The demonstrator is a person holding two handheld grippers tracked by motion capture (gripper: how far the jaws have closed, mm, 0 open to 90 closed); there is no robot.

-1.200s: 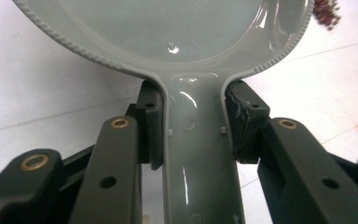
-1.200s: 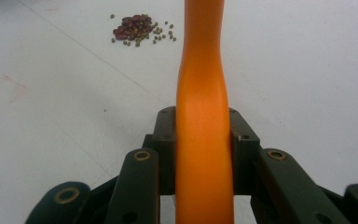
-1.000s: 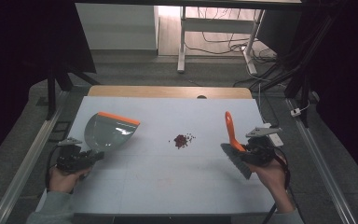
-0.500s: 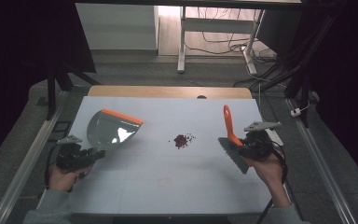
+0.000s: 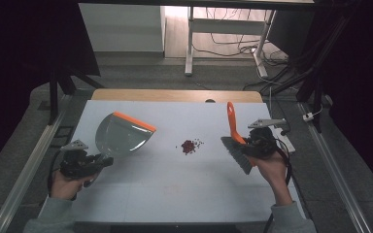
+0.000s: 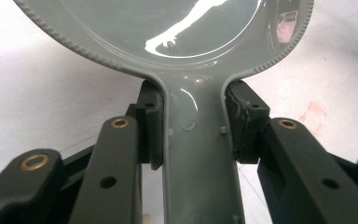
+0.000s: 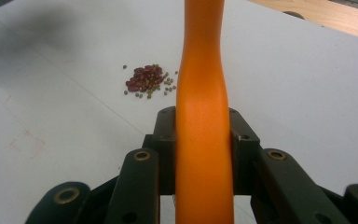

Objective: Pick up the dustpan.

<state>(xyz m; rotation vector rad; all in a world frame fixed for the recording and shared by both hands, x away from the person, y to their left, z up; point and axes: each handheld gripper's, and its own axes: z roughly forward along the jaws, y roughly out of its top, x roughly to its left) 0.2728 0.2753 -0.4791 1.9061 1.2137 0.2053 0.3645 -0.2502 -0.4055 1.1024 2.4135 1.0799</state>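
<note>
A grey dustpan [image 5: 121, 133] with an orange front edge lies on the white table at the left; its grey handle [image 6: 198, 158] runs between the jaws of my left gripper [image 5: 101, 162], which is shut on it. At the right, my right gripper [image 5: 246, 144] is shut on the orange handle [image 7: 203, 116] of a small brush [image 5: 237, 148], whose dark bristles hang below the hand. A little heap of dark red beans and small green ones [image 5: 189, 145] lies mid-table between the two tools, also ahead of the brush handle as the heap of beans [image 7: 148, 80].
The white table top [image 5: 175, 194] ends at a wooden strip [image 5: 175, 94] at the far side. Metal rails run along both sides. A desk frame and cables stand on the floor beyond.
My right gripper has carried the brush a little left and up, nearer the beans. The left gripper and dustpan have hardly moved.
</note>
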